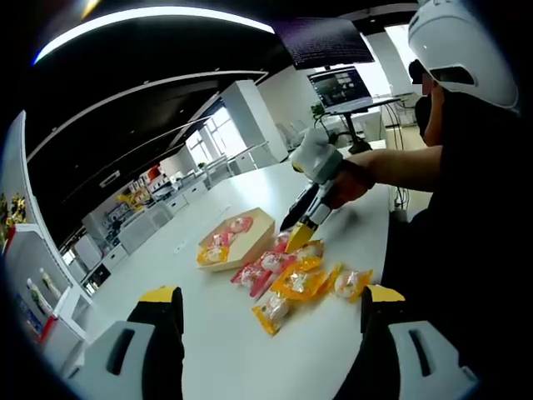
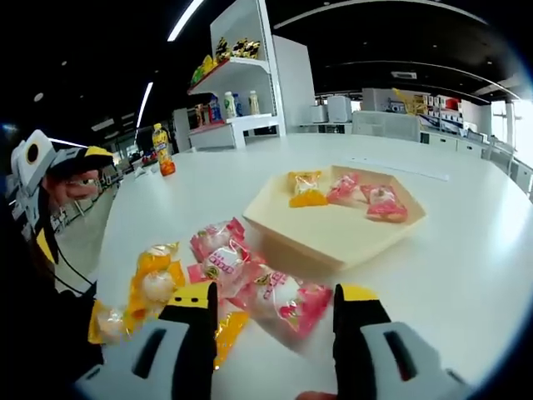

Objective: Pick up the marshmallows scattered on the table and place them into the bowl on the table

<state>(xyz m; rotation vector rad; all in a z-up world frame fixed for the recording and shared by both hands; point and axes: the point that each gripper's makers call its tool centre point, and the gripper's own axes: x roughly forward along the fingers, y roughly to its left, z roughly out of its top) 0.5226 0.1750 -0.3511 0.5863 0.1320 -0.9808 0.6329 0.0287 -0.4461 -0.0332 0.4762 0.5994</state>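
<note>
Wrapped marshmallows [image 2: 279,302] in pink and yellow packets lie clustered on the white tabletop [image 2: 466,258], just beside the bowl [image 2: 333,229]. In the right gripper view the nearest pink packet sits between the two jaws of the right hand-held gripper [image 2: 275,321], whose jaws stand apart and grip nothing (the yellow-tipped jaws flank the packet; contact cannot be told). Further pink packets [image 2: 218,250] and yellow packets [image 2: 154,279] lie to the left of it, touching or overlapping one another.

The bowl is a shallow, pale, angular tray. It holds one yellow packet [image 2: 306,187] and pink packets [image 2: 366,196], all at its far side.

In the left gripper view the same cluster [image 1: 287,279] lies beyond the left hand-held gripper [image 1: 271,321], whose jaws are spread wide with nothing between them, well short of the packets. The bowl [image 1: 250,237] lies just beyond the cluster. The right hand-held gripper [image 1: 301,225] appears here from the right, held in a person's hand [image 1: 346,183], its dark and yellow tips down at the far edge of the cluster.

Beyond the tabletop, the right gripper view shows a white shelf unit [image 2: 237,92] carrying bottles and packets, and an orange bottle [image 2: 164,150] at the tabletop's far edge. The left gripper view shows a monitor [image 1: 340,86] behind the person.
</note>
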